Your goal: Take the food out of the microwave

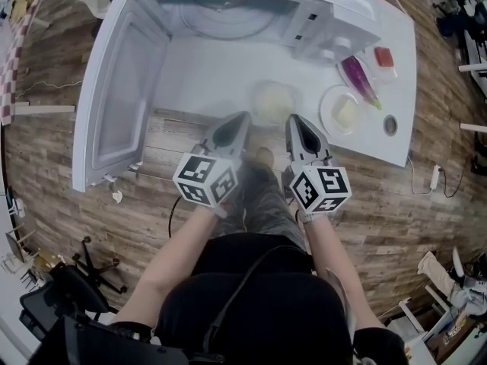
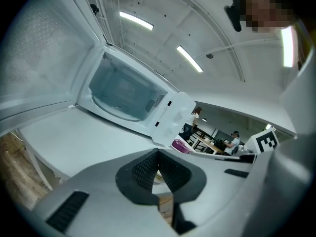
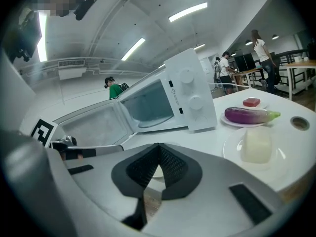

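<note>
The white microwave [image 1: 251, 6] stands at the back of the white table [image 1: 205, 74] with its door [image 1: 122, 90] swung open to the left; I see only the bare turntable in its cavity [image 2: 127, 92]. A pale round dish of food [image 1: 274, 101] sits on the table in front of it. My left gripper [image 1: 241, 118] and right gripper [image 1: 294, 119] hover side by side at the table's near edge, either side of that dish and just short of it. Both have their jaws together with nothing between them. In the right gripper view the right gripper [image 3: 159, 145] points toward the microwave [image 3: 163, 102].
Right of the microwave lie a plate with a pale block [image 1: 344, 113], an eggplant [image 1: 361, 80] on another plate and a small red piece [image 1: 384, 56]. A round grommet hole [image 1: 390, 125] sits near the table's right edge. Wooden floor lies below, and an office chair base [image 1: 95, 268] stands at lower left.
</note>
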The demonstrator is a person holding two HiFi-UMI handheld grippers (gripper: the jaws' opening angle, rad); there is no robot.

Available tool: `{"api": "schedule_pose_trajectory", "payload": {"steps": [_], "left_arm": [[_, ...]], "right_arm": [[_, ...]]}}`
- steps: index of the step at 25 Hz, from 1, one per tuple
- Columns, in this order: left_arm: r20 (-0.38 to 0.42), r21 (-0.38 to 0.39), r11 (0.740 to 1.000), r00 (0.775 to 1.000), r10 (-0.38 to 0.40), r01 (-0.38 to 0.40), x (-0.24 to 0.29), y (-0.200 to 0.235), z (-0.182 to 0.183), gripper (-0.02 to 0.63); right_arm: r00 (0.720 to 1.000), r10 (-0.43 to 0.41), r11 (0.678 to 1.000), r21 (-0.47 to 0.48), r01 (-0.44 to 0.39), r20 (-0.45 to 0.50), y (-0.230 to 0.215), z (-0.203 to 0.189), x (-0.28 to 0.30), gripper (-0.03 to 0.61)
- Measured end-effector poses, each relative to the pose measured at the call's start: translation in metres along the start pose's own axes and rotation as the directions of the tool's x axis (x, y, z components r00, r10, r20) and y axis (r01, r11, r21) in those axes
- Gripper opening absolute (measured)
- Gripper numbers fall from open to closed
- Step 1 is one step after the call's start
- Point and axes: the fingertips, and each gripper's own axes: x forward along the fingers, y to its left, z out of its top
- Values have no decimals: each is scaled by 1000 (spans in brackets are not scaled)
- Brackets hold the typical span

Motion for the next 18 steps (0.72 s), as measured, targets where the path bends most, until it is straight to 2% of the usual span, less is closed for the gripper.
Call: {"api": "schedule_pose_trajectory", "payload": {"steps": [9,12,18], "left_arm": [[-1,22,997,998,-70,70,-16,-20,5,11],[-5,29,995,995,-96,96,-24,-25,8,11],[-1,26,992,992,-126,126,-36,-28,14,11]], "right_arm": [[989,149,989,4,-149,-5,35,10,-15,18],[976,220,975,-19,-220,-6,52,15,-18,18],[959,281,957,-73,-282,-28,70,16,-29,18]]}}
